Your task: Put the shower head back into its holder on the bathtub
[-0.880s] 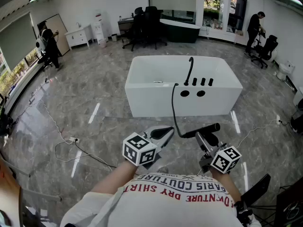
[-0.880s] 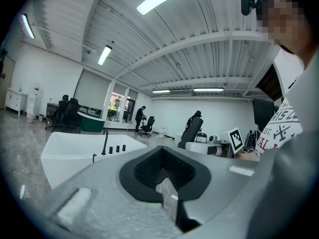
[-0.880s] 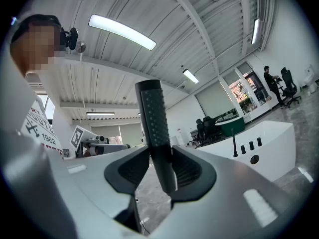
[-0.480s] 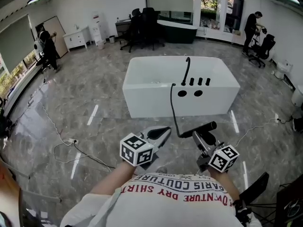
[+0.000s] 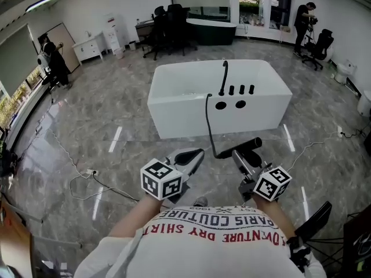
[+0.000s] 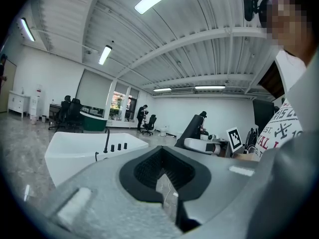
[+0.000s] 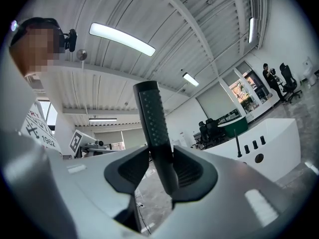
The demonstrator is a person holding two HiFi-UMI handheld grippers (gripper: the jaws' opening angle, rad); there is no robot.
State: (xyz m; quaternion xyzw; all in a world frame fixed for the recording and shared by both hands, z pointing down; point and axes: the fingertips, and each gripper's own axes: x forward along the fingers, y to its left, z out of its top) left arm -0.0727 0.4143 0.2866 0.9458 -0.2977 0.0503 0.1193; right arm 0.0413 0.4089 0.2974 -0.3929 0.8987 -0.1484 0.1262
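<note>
In the head view, the white bathtub (image 5: pixel 174 106) stands on the grey marble floor (image 5: pixel 104 126) at 12 o'clock from the person, well apart from both claws. Along its near rim sit a tall black spout (image 5: pixel 223 77), three black knobs (image 5: pixel 241 90) and two round black fittings (image 5: pixel 231 104); which of these is the holder cannot be told. The left claw (image 5: pixel 195 155) is held at about 7 o'clock in the frame and points toward 1 o'clock, pressed together with nothing in it. The right claw (image 5: pixel 240 154) is at about 5 o'clock and pinches the black shower head (image 5: pixel 248 145), which lies crosswise in it, its free end toward 2 o'clock. The black hose (image 5: pixel 208 120) runs from the other end up toward 12 o'clock and meets the tub rim just beside the round fittings.

In the left gripper view, the left claw (image 6: pixel 162 172) has its jaws closed on each other, with only a sliver of floor showing between them. The bathtub (image 6: pixel 70 151) lies at 9 o'clock, and the right claw (image 6: pixel 202 144) with the shower head (image 6: pixel 192 128) sits at 3 o'clock.

In the right gripper view, the right claw (image 7: pixel 160 172) has its jaws set wide around the shower head (image 7: pixel 152 126), whose ribbed handle rises between the pads toward 12 o'clock, gripped. The bathtub (image 7: pixel 279 143) is at 3 o'clock, and the left claw (image 7: pixel 92 144) is at 9 o'clock.
</note>
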